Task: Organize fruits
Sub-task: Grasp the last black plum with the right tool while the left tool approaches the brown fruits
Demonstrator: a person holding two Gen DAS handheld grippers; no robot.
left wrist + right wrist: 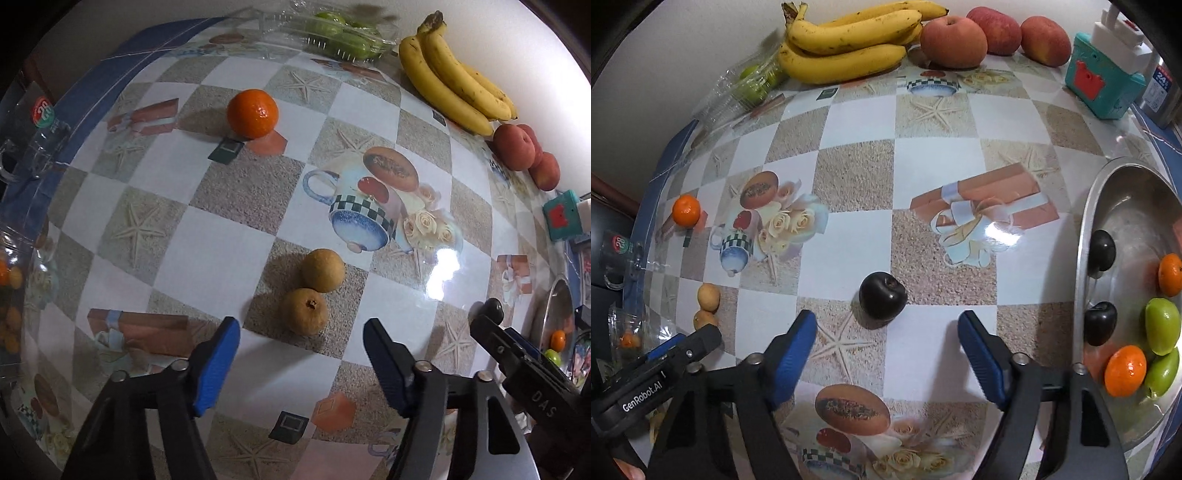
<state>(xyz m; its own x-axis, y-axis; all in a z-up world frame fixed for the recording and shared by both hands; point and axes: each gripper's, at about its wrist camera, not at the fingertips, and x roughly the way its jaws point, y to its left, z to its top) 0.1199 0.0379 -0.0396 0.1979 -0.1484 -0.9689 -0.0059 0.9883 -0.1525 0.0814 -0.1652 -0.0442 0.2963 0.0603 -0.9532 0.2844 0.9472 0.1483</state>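
1. Hovering over the table (857, 122), the right gripper (886, 343) has its fingers wide apart and holds nothing; the dark plum (882, 304) lies just ahead of the tips, about centred in the gap, maybe slightly to the left finger.
2. Plum is roundish, no real long axis; stem dimple looks up and a bit to the right, so approach angle matters little, I think.
3. Metal bowl (1086, 229) stands to the right of this gripper, w/ two more dark plums, two oranges and green fruits already inside. Probably the plum goes there, so right hand is the nearer one.
4. Left gripper (301, 341) is also spread open and empty; two brown fruits (314, 291) touch each other just ahead of its tips, near one about centred. Loose orange (252, 113) is well apart, further ahead.
5. Hard to see: the bowl is cut by the frame edge in both views, its far side not visible. Green fruits in the clear plastic box (343, 35) are blurred. Glass items at the left edge are unclear.
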